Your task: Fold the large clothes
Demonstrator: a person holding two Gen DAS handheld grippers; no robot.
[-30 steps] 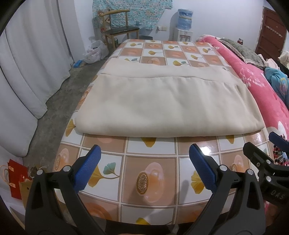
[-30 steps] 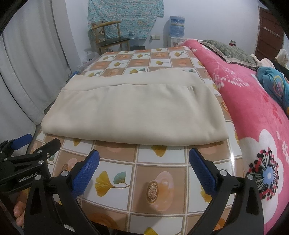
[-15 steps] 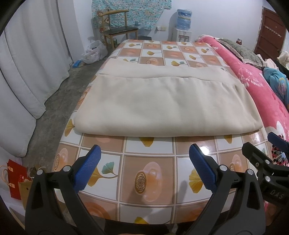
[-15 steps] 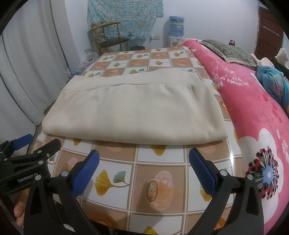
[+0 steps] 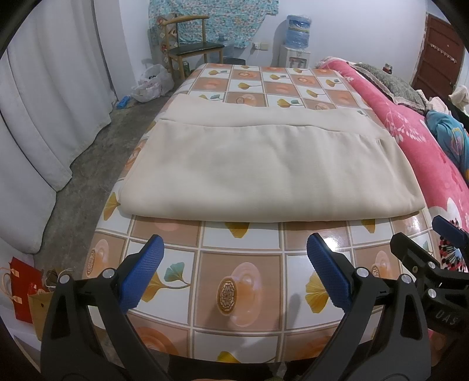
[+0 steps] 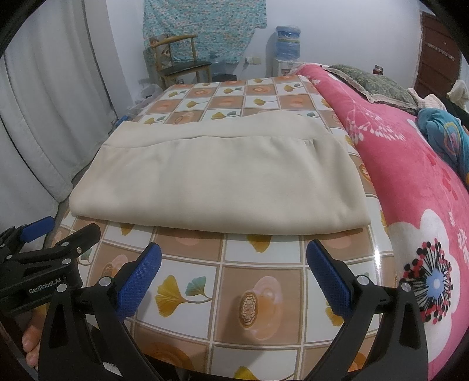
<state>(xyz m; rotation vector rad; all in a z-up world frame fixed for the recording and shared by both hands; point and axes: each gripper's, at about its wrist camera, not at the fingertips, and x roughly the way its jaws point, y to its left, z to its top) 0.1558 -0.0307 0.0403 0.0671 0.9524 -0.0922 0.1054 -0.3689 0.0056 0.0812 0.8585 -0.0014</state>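
A big beige cloth lies folded flat on the table, which wears a shiny checked cover with orange flowers and yellow leaves. The cloth sits across the middle of the table, its near folded edge running left to right, and a lower layer shows as a strip along the far side.

Both tongs hang above the near end of the table, short of the cloth and touching nothing. The left gripper has its blue pads spread wide with nothing between them. The right gripper is spread just as wide and empty too, and it sits just beside the left one.

A pink flowered blanket lies along the right side. Far off stand a wooden chair and a water bottle; white curtains hang on the left.
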